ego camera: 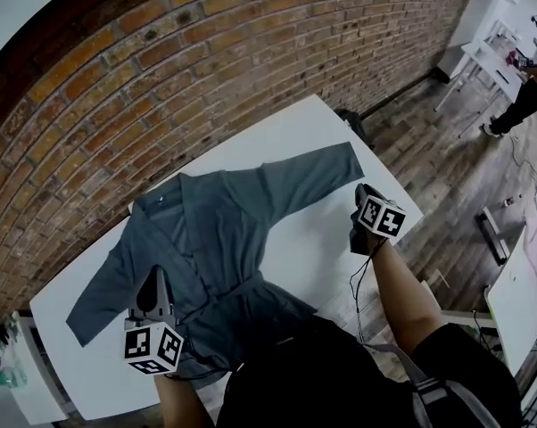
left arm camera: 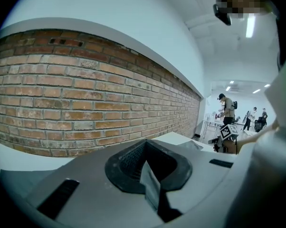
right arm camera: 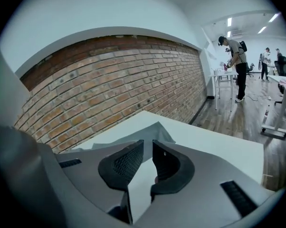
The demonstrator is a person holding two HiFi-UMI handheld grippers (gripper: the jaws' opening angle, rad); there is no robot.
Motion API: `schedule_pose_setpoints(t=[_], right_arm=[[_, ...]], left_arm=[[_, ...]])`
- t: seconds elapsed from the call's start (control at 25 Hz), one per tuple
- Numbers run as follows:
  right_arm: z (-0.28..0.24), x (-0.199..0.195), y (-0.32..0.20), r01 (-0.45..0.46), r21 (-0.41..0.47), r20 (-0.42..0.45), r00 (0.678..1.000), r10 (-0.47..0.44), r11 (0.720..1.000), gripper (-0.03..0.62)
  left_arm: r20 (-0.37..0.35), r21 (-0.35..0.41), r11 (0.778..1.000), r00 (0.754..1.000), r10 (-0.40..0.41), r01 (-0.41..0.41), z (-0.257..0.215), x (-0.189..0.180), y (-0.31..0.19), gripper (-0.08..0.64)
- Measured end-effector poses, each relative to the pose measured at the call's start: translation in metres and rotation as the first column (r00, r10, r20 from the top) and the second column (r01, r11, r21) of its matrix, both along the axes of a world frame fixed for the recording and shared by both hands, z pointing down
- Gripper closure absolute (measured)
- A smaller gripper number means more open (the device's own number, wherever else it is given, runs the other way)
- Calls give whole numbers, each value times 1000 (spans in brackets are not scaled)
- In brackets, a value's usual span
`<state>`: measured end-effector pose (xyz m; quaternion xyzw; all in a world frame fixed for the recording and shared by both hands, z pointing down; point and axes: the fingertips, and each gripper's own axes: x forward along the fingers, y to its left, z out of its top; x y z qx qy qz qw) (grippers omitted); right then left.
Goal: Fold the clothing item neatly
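The robe lies spread open on the white surface. Its collar is toward the brick wall and its hem toward us, so the long axis runs from the wall to our body. The two sleeves reach out to either side.

The right sleeve stretches away to the right, and its cuff lies just ahead of the right gripper, on the wall side. That gripper is over bare surface, beside the cloth and not on it. In the right gripper view its fingers stand a narrow gap apart with nothing between them, and the sleeve end shows just past the tips.

The left gripper hangs over the lower left of the robe's body, with the left sleeve to its outer side. Its fingers meet at the tips and we see no cloth in them.

We judge that each sleeve belongs to the hand on its own side, and that the right one is nearer its cuff.

The hem is hidden behind our own body in the head view. The left gripper view shows wall and little cloth, so we cannot tell how high that gripper is above the robe.
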<state>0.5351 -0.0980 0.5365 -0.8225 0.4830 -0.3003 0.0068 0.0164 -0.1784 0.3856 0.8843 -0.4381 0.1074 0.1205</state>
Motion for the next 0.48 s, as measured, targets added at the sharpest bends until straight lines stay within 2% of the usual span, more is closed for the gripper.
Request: schedule_pose_setpoints(t=[0.04, 0.2, 0.32, 0.48], right_arm=[[6, 6, -3, 3, -7, 4, 1000, -3, 1000, 539], [31, 28, -14, 13, -58, 43, 999, -11, 998, 507], [50, 44, -18, -4, -107, 136, 991, 19, 994, 505], [66, 62, -21, -70, -127, 284, 953, 104, 989, 505]], left_arm=[[4, -1, 1000, 1000, -3, 3, 0, 4, 0, 568], [24, -6, 1000, 1000, -14, 14, 3, 18, 1, 568], [34, -13, 1000, 999, -25, 25, 6, 28, 2, 568], [53, -19, 999, 998, -33, 34, 11, 39, 5, 568]])
